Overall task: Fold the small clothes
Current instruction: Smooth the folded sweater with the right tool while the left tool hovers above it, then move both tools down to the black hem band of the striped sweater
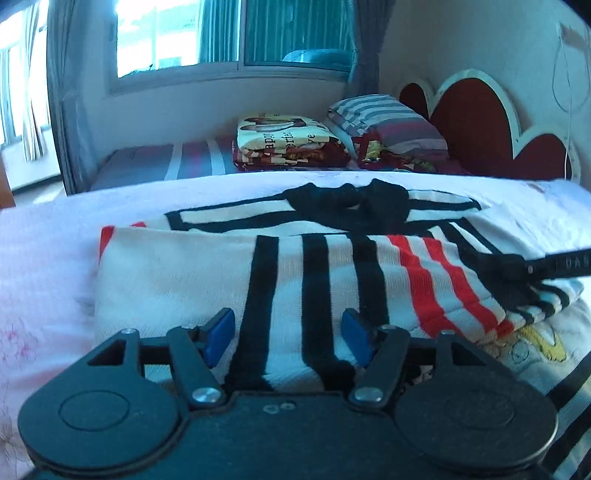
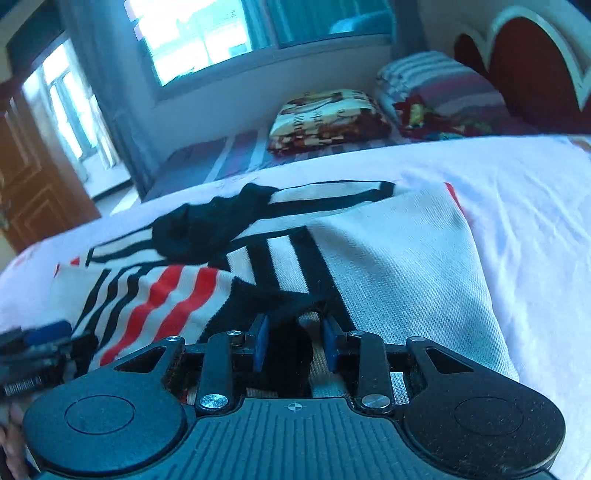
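A bedroom with a bright window (image 1: 177,33) at twelve o'clock and a red scalloped headboard (image 1: 476,122) at two o'clock. A bed covered by a pale pink-white sheet (image 1: 48,243) fills the lower part of both views. At the far end of the bed lie a folded printed blanket (image 1: 284,144) and a striped pillow (image 1: 384,118) just beside it.

A small knit sweater (image 1: 177,280), cream with black and red stripes and a black collar, lies on the sheet in the middle of the bed, partly folded over itself.

In the left wrist view, the left gripper (image 1: 288,338) sits at six o'clock, low over the near edge of the sweater. Its blue fingers (image 1: 221,332) stand well apart, released, with a black stripe of the sweater lying between them; the pads do not press on the fabric.

In the right wrist view, the right gripper (image 2: 295,343) is at six o'clock, its blue fingers (image 2: 260,343) drawn close together and clenched on a bunched black part of the sweater (image 2: 406,266). The left gripper (image 2: 37,347) shows at nine o'clock in this view, blurred, beside the red stripes.
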`<action>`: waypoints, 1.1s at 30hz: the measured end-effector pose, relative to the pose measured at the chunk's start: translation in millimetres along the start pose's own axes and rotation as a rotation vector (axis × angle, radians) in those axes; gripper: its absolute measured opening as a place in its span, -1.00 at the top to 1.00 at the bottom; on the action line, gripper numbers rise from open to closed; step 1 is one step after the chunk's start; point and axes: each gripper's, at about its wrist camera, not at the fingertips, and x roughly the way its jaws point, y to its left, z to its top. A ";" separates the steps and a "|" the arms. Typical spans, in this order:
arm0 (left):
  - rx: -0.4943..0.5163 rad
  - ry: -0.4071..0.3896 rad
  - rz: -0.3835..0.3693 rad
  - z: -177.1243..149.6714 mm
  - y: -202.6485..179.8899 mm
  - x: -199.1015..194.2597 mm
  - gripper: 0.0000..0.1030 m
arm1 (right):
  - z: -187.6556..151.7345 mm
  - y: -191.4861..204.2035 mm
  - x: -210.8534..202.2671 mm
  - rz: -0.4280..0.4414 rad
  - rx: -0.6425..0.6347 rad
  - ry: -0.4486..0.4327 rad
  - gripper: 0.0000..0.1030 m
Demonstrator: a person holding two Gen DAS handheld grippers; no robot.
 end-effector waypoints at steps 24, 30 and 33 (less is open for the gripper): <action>-0.017 0.025 0.052 -9.1 -18.9 -24.3 -0.36 | -25.0 23.0 -17.7 0.054 -0.188 -0.008 0.86; -0.036 0.039 0.114 -26.0 4.9 -37.4 -0.38 | -26.3 9.5 -14.7 0.016 -0.211 0.002 0.85; -0.062 -0.004 0.120 -16.7 -2.4 -50.8 -0.28 | -20.9 8.2 -21.0 0.033 -0.192 -0.007 0.84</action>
